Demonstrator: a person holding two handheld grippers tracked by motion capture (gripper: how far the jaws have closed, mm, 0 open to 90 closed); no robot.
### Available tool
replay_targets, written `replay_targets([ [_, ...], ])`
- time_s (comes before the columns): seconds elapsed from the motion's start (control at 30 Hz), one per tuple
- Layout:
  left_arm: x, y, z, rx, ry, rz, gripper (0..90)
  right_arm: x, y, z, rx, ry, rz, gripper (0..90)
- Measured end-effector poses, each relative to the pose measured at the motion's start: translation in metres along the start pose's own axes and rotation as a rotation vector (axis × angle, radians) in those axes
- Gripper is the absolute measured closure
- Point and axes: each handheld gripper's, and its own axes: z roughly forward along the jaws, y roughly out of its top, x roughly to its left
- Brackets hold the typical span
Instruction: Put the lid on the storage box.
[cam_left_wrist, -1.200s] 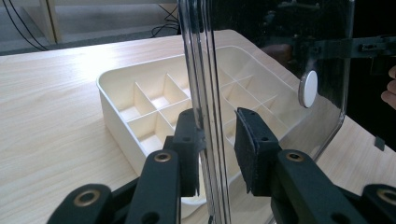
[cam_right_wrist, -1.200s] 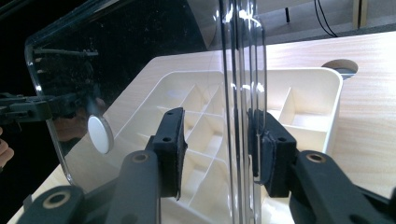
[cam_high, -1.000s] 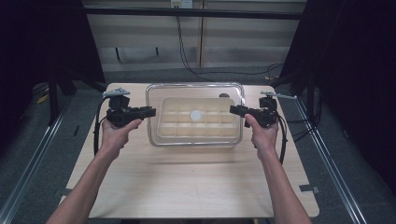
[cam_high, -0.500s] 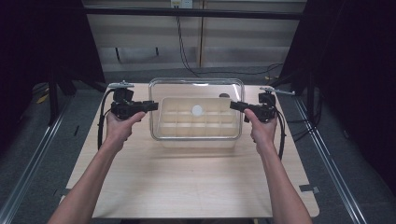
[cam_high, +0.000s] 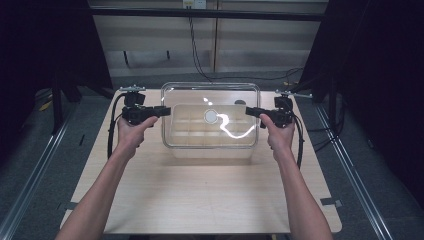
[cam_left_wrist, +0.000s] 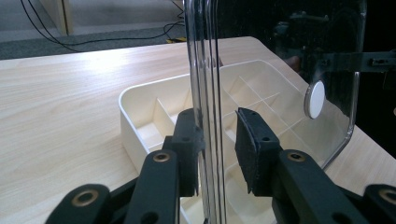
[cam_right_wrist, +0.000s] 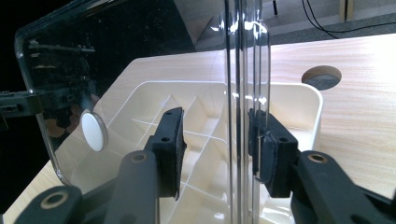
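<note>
tabletop (cam_high: 200, 200): pale wood grain, rounded corners, a round cable hole (cam_right_wrist: 321, 77) near one edge
floor (cam_high: 45, 165): grey carpet, metal rails (cam_high: 35, 170) along both sides
back: light panelled wall (cam_high: 165, 50), black cables (cam_high: 197, 55) hanging down it
sides: dark curtains (cam_high: 370, 75)
light: bright from overhead

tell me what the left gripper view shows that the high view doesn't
Left gripper view: close up, the fingers straddle the clear lid's edge, with a gap at one finger, and the cream tray's dividers are plain. High view: the left gripper, the right gripper and the table. Both: the lid and its white disc above the tray.
</note>
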Motion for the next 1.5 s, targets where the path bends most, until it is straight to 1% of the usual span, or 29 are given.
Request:
replay_targets([
  [0.03, 0.000, 0.000, 0.002, 0.006, 0.005, 0.006, 70.0, -0.001, 0.000, 0.000, 0.000, 0.000, 0.000, 57.6],
  [0.17, 0.001, 0.002, 0.008, 0.019, 0.009, 0.004, 69.3, -0.005, 0.000, 0.001, 0.010, -0.010, 0.009, 57.5],
  [0.2, 0.001, 0.002, 0.009, 0.025, 0.012, 0.011, 69.0, -0.007, 0.000, 0.002, 0.012, -0.011, 0.012, 57.4],
  [0.23, 0.001, 0.003, 0.011, 0.023, 0.013, 0.006, 68.8, -0.008, 0.000, 0.002, 0.013, -0.013, 0.014, 57.3],
  [0.27, 0.002, 0.003, 0.012, 0.031, 0.015, 0.008, 68.6, -0.009, 0.000, 0.003, 0.013, -0.013, 0.013, 57.2],
  [0.47, 0.009, 0.003, 0.022, 0.043, 0.024, -0.012, 67.9, -0.016, -0.001, 0.012, 0.021, -0.034, 0.036, 55.8],
  [0.73, 0.015, 0.004, 0.031, 0.049, 0.019, -0.043, 67.4, -0.025, -0.004, 0.024, 0.045, -0.070, 0.045, 52.6],
  [0.83, 0.018, 0.003, 0.033, 0.057, 0.020, -0.051, 67.1, -0.026, -0.003, 0.026, 0.053, -0.078, 0.040, 52.0],
  [0.9, 0.020, 0.002, 0.036, 0.065, 0.026, -0.053, 66.9, -0.025, -0.001, 0.028, 0.070, -0.097, 0.031, 51.2],
  [0.93, 0.022, 0.001, 0.037, 0.067, 0.026, -0.061, 66.6, -0.025, -0.001, 0.029, 0.079, -0.101, 0.030, 51.0],
  [1.03, 0.024, 0.000, 0.040, 0.076, 0.030, -0.071, 66.5, -0.026, -0.001, 0.032, 0.084, -0.110, 0.034, 50.6],
  [1.07, 0.024, 0.000, 0.042, 0.078, 0.039, -0.070, 66.2, -0.026, -0.002, 0.033, 0.085, -0.117, 0.037, 50.2],
  [1.17, 0.027, -0.002, 0.044, 0.088, 0.043, -0.073, 66.0, -0.026, -0.002, 0.036, 0.096, -0.134, 0.033, 48.7],
  [1.23, 0.028, -0.002, 0.046, 0.092, 0.065, -0.065, 67.0, -0.025, -0.002, 0.038, 0.100, -0.145, 0.028, 48.0],
  [1.3, 0.029, -0.003, 0.047, 0.097, 0.059, -0.073, 67.0, -0.026, -0.003, 0.040, 0.104, -0.148, 0.029, 47.7],
  [1.33, 0.030, -0.002, 0.048, 0.105, 0.058, -0.067, 66.8, -0.028, -0.003, 0.041, 0.106, -0.142, 0.041, 47.8],
  [1.37, 0.031, -0.002, 0.049, 0.117, 0.055, -0.073, 66.6, -0.029, -0.004, 0.042, 0.108, -0.145, 0.050, 47.6],
  [1.43, 0.033, -0.003, 0.051, 0.118, 0.051, -0.080, 66.5, -0.031, -0.005, 0.045, 0.112, -0.148, 0.052, 46.7],
  [1.5, 0.036, -0.005, 0.052, 0.115, 0.041, -0.102, 66.3, -0.031, -0.006, 0.046, 0.115, -0.151, 0.056, 46.0],
])
